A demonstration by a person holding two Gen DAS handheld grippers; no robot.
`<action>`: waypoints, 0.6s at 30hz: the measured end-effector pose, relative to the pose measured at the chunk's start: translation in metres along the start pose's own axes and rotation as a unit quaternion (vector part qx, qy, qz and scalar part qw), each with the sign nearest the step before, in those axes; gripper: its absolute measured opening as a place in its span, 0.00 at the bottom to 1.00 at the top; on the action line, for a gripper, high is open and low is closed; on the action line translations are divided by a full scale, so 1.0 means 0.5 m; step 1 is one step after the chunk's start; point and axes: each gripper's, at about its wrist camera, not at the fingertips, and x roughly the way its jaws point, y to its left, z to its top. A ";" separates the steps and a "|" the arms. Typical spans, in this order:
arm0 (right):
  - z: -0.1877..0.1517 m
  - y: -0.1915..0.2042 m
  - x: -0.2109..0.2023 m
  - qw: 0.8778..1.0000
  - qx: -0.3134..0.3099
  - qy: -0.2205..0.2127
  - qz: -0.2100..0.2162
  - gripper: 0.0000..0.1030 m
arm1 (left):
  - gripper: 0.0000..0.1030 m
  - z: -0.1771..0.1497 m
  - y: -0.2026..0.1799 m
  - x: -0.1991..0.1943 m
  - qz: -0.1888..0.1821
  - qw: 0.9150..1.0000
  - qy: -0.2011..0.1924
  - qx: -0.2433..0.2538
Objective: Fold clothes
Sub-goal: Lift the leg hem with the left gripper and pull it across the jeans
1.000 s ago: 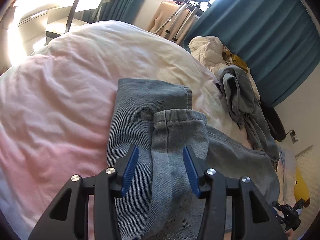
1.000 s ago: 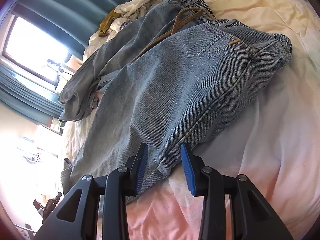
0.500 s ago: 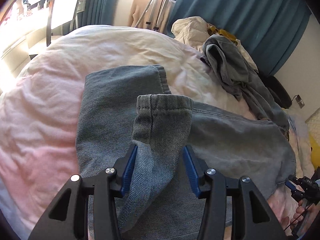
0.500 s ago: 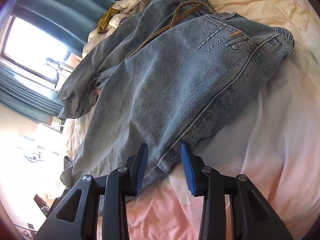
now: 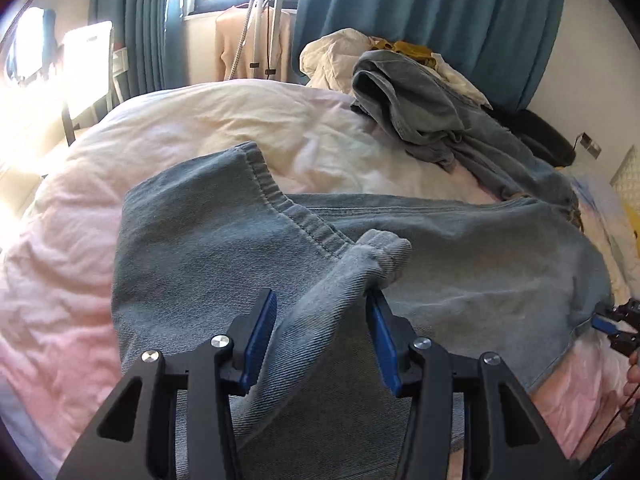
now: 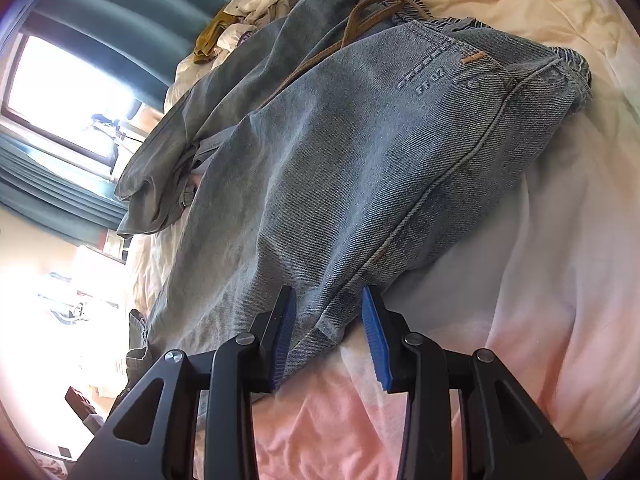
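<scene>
Light blue jeans (image 5: pixel 460 248) lie spread across a pink and white duvet (image 5: pixel 72 248). My left gripper (image 5: pixel 320 300) is shut on one trouser leg, whose bunched cuff (image 5: pixel 384 248) sticks out past the blue pads, lifted over the rest of the denim. The other leg's cuff (image 5: pixel 256 168) lies flat further back. In the right wrist view my right gripper (image 6: pixel 328 292) is shut on the jeans' (image 6: pixel 360 152) seamed side edge, just above the duvet (image 6: pixel 560 280). The elastic waistband (image 6: pixel 576 64) and a brown drawstring (image 6: pixel 352 28) lie beyond. The right gripper (image 5: pixel 616 326) also shows at the left view's right edge.
A heap of other clothes (image 5: pixel 408 104), grey denim and cream pieces, lies at the bed's far side against teal curtains (image 5: pixel 440 20). A stand with a hanging garment (image 5: pixel 272 20) is by the window. A chair (image 5: pixel 86 80) stands left of the bed.
My left gripper has carried the held leg across over the spread jeans and rolled, and the cuff has gone from flat to bunched. The right gripper has stayed put.
</scene>
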 end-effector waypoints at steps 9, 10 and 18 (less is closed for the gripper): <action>0.002 0.000 -0.002 1.000 -0.004 0.000 -0.002 0.34 | 0.38 0.014 -0.060 0.022 0.042 0.997 -0.026 0.057; 0.002 0.000 -0.001 1.000 -0.005 -0.001 -0.003 0.34 | 0.32 0.016 -0.059 0.017 0.041 0.997 -0.034 0.056; 0.016 -0.012 -0.001 1.000 -0.006 0.000 -0.007 0.34 | 0.09 0.051 0.072 -0.093 0.067 0.985 -0.132 -0.084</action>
